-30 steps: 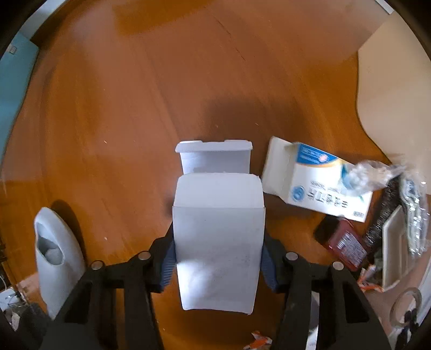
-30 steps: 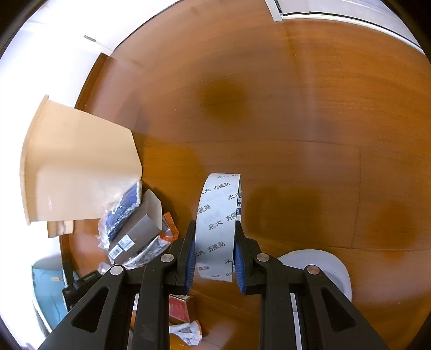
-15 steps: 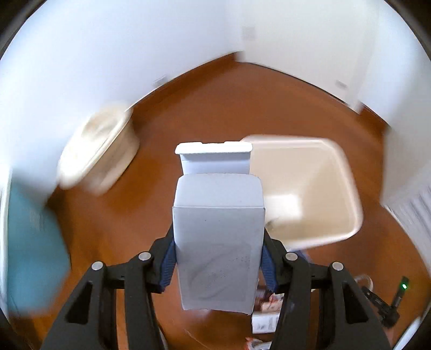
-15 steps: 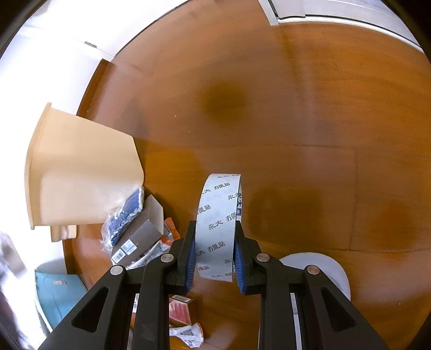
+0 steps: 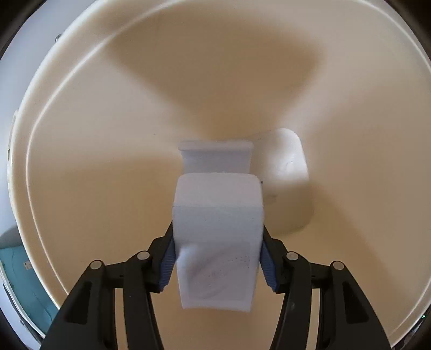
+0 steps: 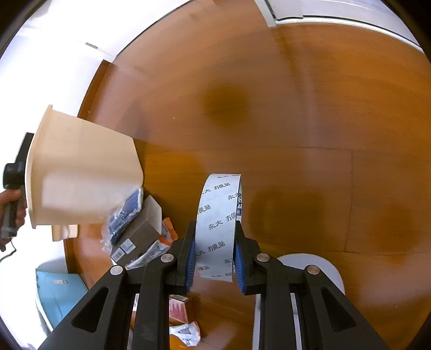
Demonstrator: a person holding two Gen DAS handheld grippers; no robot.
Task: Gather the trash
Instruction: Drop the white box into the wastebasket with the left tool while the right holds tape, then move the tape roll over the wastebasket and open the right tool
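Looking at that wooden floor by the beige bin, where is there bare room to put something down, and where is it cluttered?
The wooden floor is bare ahead of and to the right of the tape roll, out toward the white door frame. It is crowded at lower left: a blue packet, a grey box and wrappers lie packed against the foot of the beige bin.

white open-flapped cardboard carton [image 5: 218, 237]: upright over cream plastic bin [image 5: 80, 167] | white printed tape roll [image 6: 218, 226]: on edge, above wooden floor | bin: empty, upright
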